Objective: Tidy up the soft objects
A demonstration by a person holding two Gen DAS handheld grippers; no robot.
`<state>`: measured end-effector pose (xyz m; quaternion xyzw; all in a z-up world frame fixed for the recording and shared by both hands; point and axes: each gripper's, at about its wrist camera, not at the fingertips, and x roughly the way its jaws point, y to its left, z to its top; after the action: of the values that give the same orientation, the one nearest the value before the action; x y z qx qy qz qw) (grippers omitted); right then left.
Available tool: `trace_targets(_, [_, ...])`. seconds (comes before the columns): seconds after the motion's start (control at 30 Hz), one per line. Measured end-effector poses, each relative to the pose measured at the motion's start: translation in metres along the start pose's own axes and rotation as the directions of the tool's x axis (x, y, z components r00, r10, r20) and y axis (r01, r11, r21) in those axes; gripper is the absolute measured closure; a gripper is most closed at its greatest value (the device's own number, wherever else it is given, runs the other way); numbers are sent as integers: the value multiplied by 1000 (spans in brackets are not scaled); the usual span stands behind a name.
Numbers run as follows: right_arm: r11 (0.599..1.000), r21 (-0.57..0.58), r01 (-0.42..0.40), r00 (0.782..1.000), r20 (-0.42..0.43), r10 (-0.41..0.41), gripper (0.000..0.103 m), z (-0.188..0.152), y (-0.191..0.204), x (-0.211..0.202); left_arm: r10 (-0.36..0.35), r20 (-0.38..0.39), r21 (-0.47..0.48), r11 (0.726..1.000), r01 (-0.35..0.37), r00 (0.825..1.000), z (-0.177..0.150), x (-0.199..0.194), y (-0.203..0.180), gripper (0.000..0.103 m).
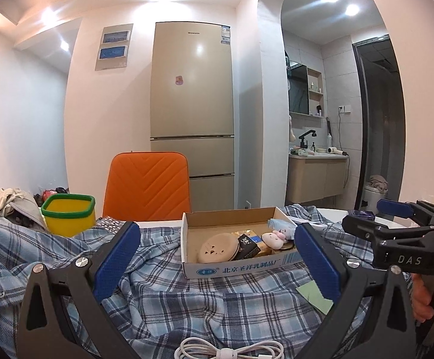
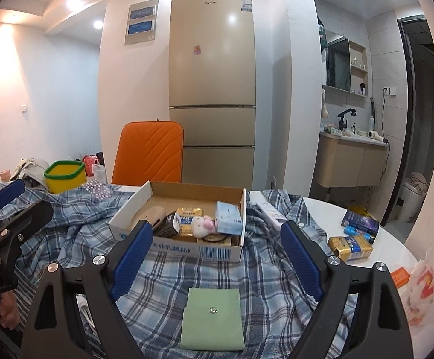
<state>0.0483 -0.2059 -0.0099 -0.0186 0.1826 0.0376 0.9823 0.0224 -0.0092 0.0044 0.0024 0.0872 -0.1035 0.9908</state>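
A blue plaid shirt (image 1: 187,305) lies rumpled over the table; it also fills the right wrist view (image 2: 169,272). On it stands a shallow cardboard box (image 1: 234,269) (image 2: 187,249) holding a small pink plush toy (image 1: 275,237) (image 2: 202,224), a beige round pouch (image 1: 218,246), a tissue pack (image 2: 228,218) and small cartons. A green snap pouch (image 2: 214,318) lies on the shirt between my right gripper's fingers; its corner shows in the left wrist view (image 1: 315,296). My left gripper (image 1: 217,266) is open and empty above the shirt. My right gripper (image 2: 217,257) is open and empty.
A yellow bin with a green rim (image 1: 68,214) (image 2: 64,176) stands at the back left. An orange chair back (image 1: 148,185) is behind the table. A coiled white cable (image 1: 231,350) lies near me. Boxes (image 2: 350,246) and a plastic bag (image 2: 426,284) sit on the white table at right.
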Motion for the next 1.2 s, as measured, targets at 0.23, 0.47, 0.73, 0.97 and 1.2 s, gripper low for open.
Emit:
trace_targets(0.23, [1000,7,-11,999,-44,11,14,-8,0,9,0,-23,-25,1000,-1,1000,-2,4,5,0])
trace_targets(0.47, [1000,21,7,992,-129,-4,14,-11,-5,22,-12,-88,-27,1000,9,996,-3,8,8,0])
trace_targets(0.73, [996,82,-46,949,-307,70,14,-22,-15,45,7,-135,-9,1000,-8,991,-6,13,5,0])
trace_targets(0.97, [994,73,-75,872,-479,101,22,-43,-8,70,11,-158,-32,999,-16,987,-8,17,10,0])
trace_targets(1.2, [997,45,-62,812,-579,77,24,-59,-4,85,18,-169,-31,999,-23,985,-9,18,10,0])
